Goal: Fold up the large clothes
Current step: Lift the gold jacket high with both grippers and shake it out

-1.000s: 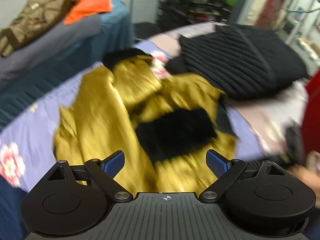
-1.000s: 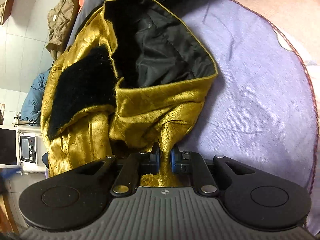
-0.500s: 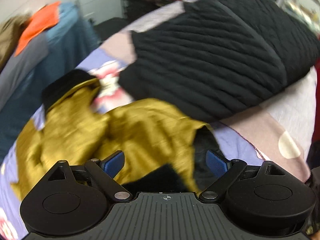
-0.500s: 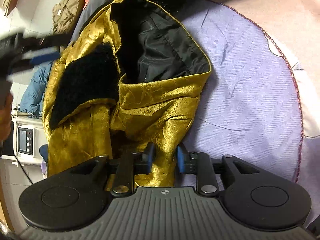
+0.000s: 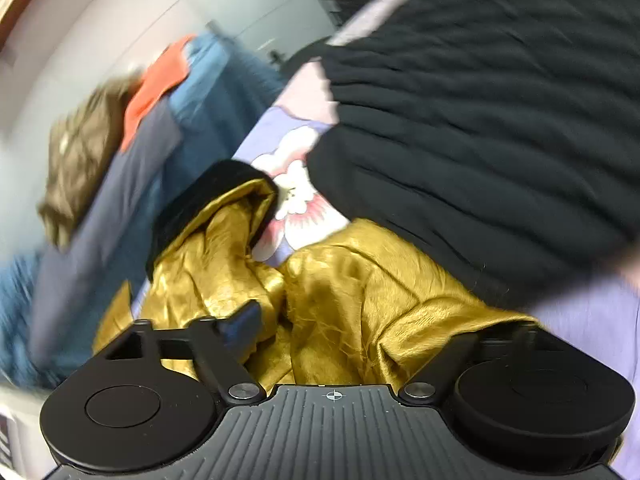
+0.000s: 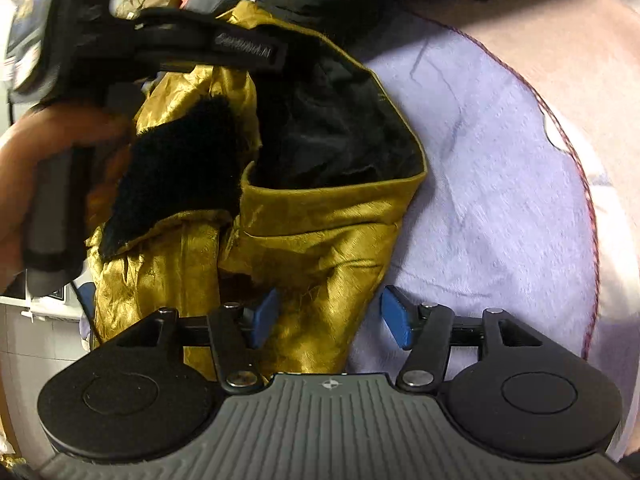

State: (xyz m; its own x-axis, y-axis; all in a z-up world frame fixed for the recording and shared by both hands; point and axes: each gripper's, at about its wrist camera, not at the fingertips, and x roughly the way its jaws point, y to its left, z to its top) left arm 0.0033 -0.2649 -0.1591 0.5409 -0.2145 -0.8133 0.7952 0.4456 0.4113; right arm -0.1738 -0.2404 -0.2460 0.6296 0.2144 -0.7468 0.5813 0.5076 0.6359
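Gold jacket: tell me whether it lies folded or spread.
Neither. The gold jacket lies crumpled on the purple bedsheet, one flap turned back over its black lining. The right hand-held gripper stands open over its hem.

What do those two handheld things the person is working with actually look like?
Each tool is matte black plastic with a ribbed grey top plate, a small crosshair mark, two round black hubs and silver pivot screws. The right tool carries bright blue finger pads. The left tool shows small white lettering, and a bare hand holds its grey handle.
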